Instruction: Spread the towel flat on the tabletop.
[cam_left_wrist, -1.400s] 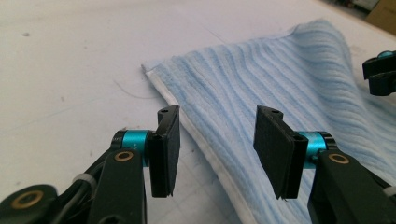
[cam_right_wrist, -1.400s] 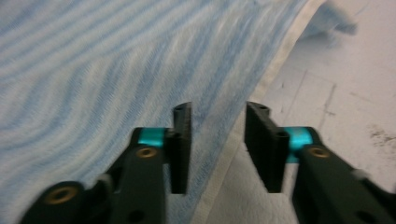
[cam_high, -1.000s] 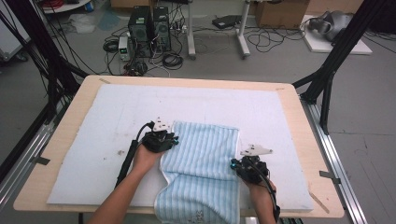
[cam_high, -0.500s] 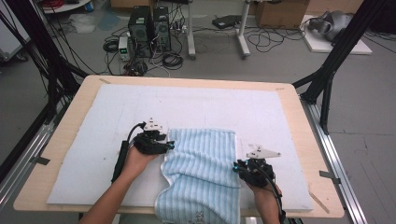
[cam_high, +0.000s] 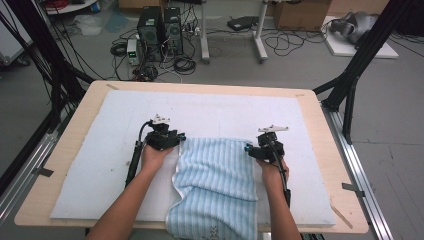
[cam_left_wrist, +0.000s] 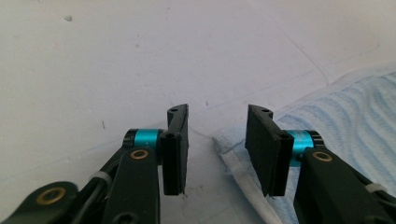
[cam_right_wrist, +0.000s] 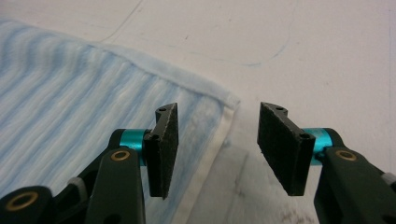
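Note:
A light blue striped towel (cam_high: 217, 180) lies folded on the white mat, its near end hanging over the table's front edge. My left gripper (cam_high: 179, 137) sits at the towel's far left corner, open, with the corner (cam_left_wrist: 224, 140) lying on the mat between its jaws. At the far right corner, my right gripper (cam_high: 248, 148) is open too; the towel's white hem (cam_right_wrist: 219, 126) runs between its jaws. Neither gripper holds the cloth. In the left gripper view the towel (cam_left_wrist: 345, 107) spreads to the right; in the right gripper view the towel (cam_right_wrist: 70, 102) spreads to the left.
The white mat (cam_high: 210, 110) covers most of the wooden table (cam_high: 315, 107). Bare mat lies beyond the towel and to both sides. Black frame posts (cam_high: 350, 75) stand at the table's corners; computers and cables (cam_high: 160, 30) sit on the floor behind.
Both hands moved away from me along the towel's side edges, from mid-towel to its far corners. The right gripper moved farthest. The towel lies about as before.

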